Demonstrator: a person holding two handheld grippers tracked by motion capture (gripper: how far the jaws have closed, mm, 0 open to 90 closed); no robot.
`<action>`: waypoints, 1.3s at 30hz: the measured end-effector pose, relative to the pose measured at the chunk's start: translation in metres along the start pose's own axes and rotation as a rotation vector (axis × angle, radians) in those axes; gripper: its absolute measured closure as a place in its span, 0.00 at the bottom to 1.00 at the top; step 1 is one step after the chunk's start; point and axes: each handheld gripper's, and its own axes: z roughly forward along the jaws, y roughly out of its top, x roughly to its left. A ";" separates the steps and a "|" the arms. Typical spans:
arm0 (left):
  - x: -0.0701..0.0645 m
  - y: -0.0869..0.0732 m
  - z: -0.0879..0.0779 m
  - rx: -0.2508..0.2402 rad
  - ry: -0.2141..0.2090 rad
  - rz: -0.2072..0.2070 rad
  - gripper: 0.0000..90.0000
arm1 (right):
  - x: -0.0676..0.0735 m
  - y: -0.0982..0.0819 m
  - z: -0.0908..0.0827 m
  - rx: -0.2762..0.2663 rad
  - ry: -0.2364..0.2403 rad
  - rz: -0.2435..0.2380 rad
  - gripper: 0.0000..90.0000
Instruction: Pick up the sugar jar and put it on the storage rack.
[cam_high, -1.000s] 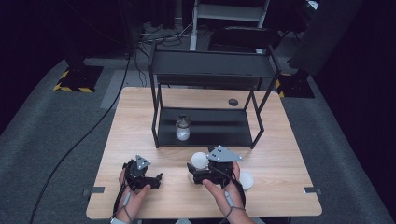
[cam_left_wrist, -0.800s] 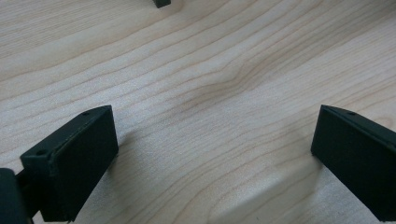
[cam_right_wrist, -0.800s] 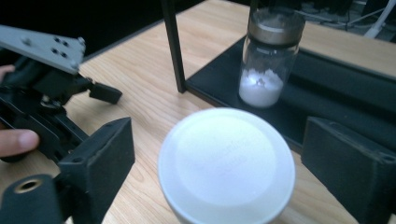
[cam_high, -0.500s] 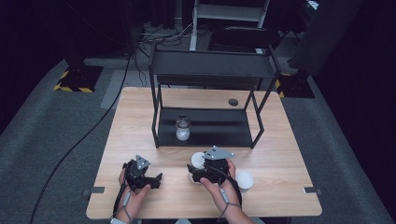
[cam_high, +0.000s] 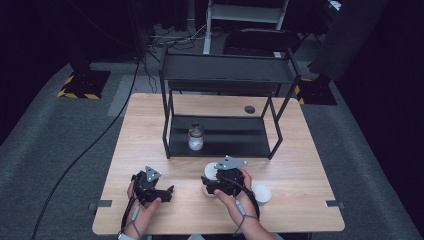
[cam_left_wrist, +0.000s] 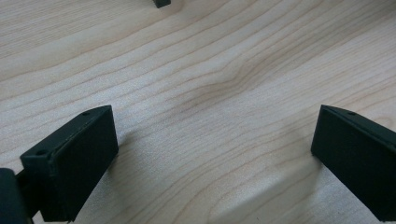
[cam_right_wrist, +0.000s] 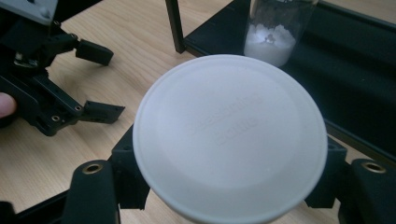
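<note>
White and round, a plastic lid (cam_right_wrist: 229, 137) sits clamped in the right claw (cam_high: 216, 181) at lower centre of the high view, the jaws having just closed on it above the wooden table (cam_high: 310, 170). At lower left, the left claw (cam_high: 165, 191) rests wide open, nothing between its jaws. A jar (cam_high: 195, 137) stands on the black rack (cam_high: 225, 142) behind.

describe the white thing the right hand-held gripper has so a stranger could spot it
Start at the black two-tier rack on the wooden table. In front of its lower shelf, the right hand-held gripper is shut on a white lidded container. Unlike the similar white container lying free to the right, black jaws clamp it.
</note>
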 end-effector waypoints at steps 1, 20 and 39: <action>0.000 0.000 0.000 0.000 0.000 0.000 0.00 | 0.000 0.001 -0.002 -0.005 0.003 -0.001 0.37; 0.000 0.000 0.000 0.000 0.000 0.000 0.00 | -0.012 0.031 -0.036 -0.037 0.002 -0.046 0.37; 0.000 0.000 0.000 0.000 0.000 -0.001 0.00 | -0.036 0.061 -0.052 -0.041 -0.013 -0.022 0.37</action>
